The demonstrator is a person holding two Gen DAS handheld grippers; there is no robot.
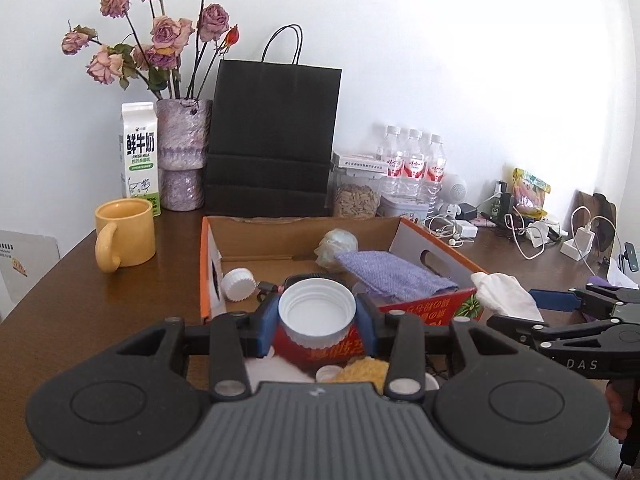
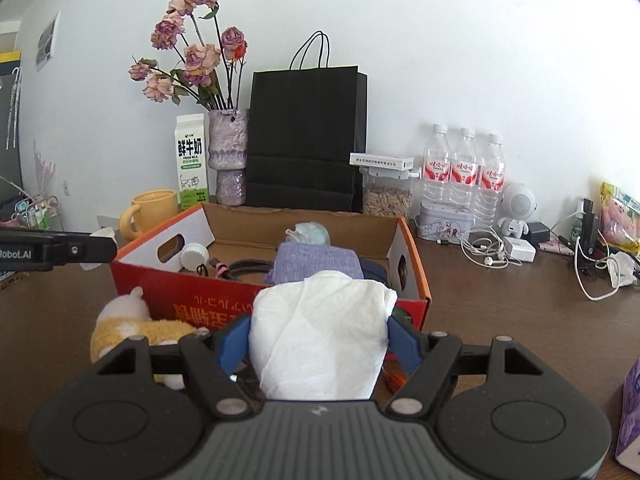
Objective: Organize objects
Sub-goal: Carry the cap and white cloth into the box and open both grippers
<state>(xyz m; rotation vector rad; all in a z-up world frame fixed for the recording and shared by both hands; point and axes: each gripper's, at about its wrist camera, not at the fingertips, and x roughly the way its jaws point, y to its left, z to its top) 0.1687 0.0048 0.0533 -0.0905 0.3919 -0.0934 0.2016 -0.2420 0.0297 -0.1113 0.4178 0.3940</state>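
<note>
Left claw [image 1: 316,322] is clenched on a white ribbed plastic screw cap [image 1: 317,316], open side up, its blue pads pressing the rim from both sides just short of the red-and-orange cardboard box [image 1: 424,308]. To its right, the right claw [image 2: 318,340] grips a crumpled white paper tissue [image 2: 320,336], soft and creased, bulging between the blue fingers at the box's near wall.

Both items look ready to go in, so the step in hand seems to be carrying them over the rim. Next, each claw would need to clear the near wall, find a free patch of the brown cardboard floor, and let go.

Inside, from left to right, lie another white ribbed cap [image 1: 239,284], a dark cord [image 2: 244,268], a folded lilac woven cloth [image 1: 394,276] and a pale crumpled plastic ball [image 1: 338,246] behind it. A fluffy yellow-and-white plush toy [image 2: 132,326] waits outside on the dark wooden counter [image 1: 100,308], near the box front.
</note>
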